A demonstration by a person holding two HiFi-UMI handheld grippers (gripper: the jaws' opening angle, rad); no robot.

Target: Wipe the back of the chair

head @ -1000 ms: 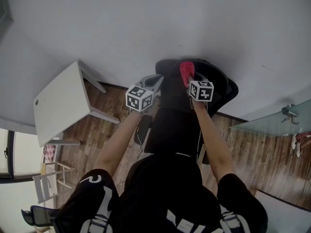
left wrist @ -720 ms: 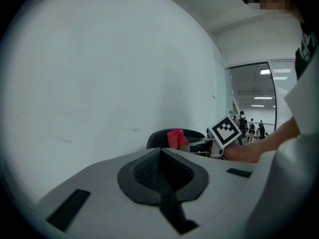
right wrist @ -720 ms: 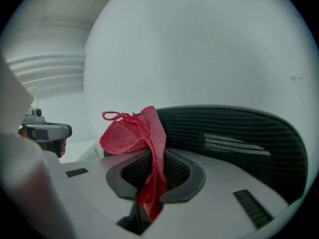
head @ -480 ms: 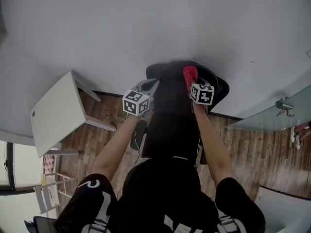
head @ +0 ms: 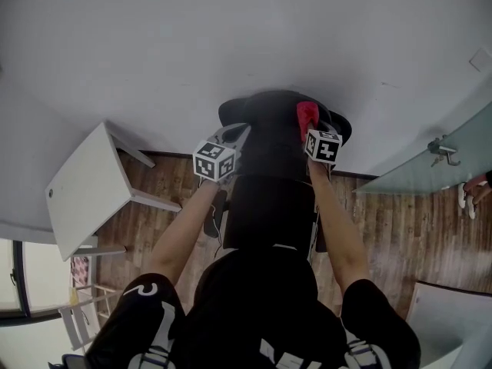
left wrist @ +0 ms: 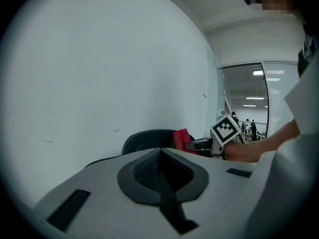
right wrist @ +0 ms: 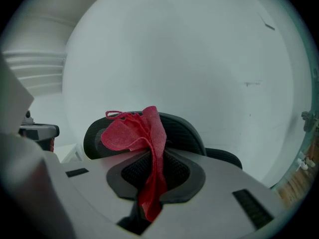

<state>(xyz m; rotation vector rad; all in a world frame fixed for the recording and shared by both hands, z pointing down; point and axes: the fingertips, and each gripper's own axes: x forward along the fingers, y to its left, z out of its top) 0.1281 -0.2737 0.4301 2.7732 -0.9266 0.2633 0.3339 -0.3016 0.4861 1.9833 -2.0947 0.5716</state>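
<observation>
A black mesh office chair (head: 269, 129) stands against the wall, its backrest running down toward me. My right gripper (head: 310, 127) is shut on a red cloth (head: 307, 113) and presses it on the upper right of the chair's back. In the right gripper view the red cloth (right wrist: 144, 133) hangs from the shut jaws in front of the chair's curved top (right wrist: 187, 133). My left gripper (head: 243, 133) is beside the chair's upper left, shut with nothing in it. The left gripper view shows the chair top (left wrist: 147, 139), the cloth (left wrist: 180, 137) and the right gripper's marker cube (left wrist: 225, 129).
A white wall (head: 231, 37) rises right behind the chair. A white table (head: 77, 191) stands to the left on the wooden floor (head: 165, 179). A glass panel (head: 430, 167) lies to the right, and a white frame (head: 77, 321) sits at lower left.
The red cloth and right gripper have slid slightly right along the top of the chair's back. The left gripper has stayed by the chair's left side. The head view has shifted a little.
</observation>
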